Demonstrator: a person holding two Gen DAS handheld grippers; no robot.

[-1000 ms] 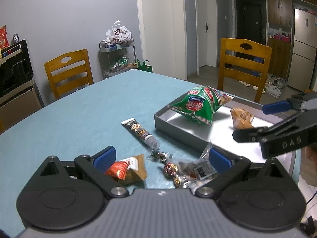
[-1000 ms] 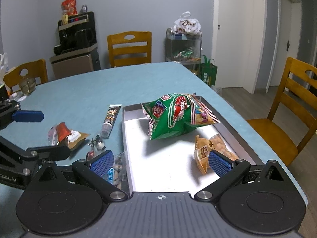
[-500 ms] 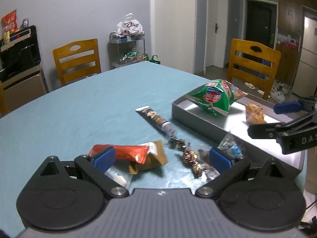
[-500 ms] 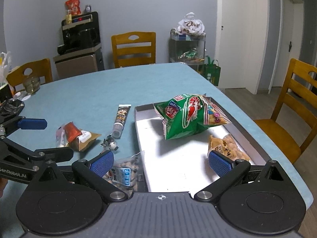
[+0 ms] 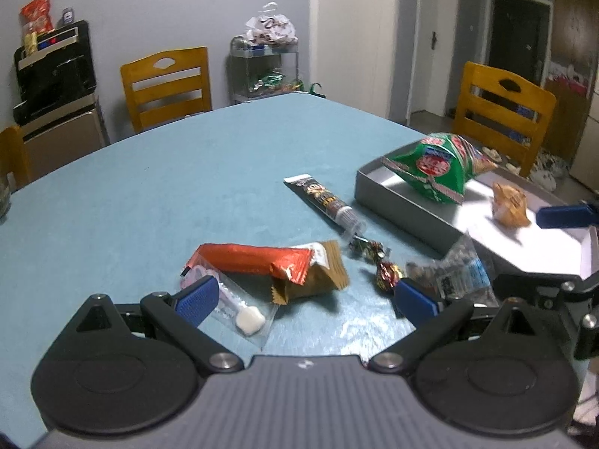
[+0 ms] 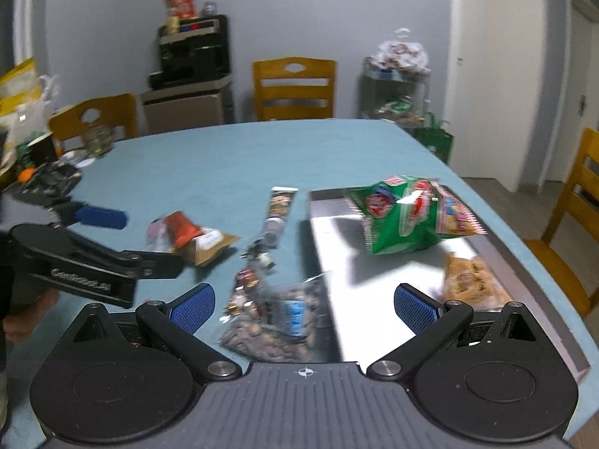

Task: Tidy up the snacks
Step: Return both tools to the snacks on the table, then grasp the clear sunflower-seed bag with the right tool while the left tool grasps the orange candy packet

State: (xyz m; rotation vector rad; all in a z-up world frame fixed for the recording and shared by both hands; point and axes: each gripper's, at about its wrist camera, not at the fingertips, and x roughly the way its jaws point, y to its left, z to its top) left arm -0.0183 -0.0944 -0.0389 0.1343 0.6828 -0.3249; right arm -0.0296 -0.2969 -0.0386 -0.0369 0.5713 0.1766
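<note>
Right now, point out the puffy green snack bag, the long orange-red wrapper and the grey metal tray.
puffy green snack bag [image 5: 434,166], left wrist view, on its red label.
long orange-red wrapper [image 5: 254,262], left wrist view, mid-length on its top face.
grey metal tray [image 5: 397,202], left wrist view, on its near outer wall.

Open left gripper [image 5: 303,299] hovers near orange wrapper [image 5: 254,263] on table [image 5: 168,194].

blurry white lettering on the black left gripper [image 6: 116,241] body at left of the right wrist view, starts with "Gen", rest smeared, snack wrapper print too blurred to read
</note>
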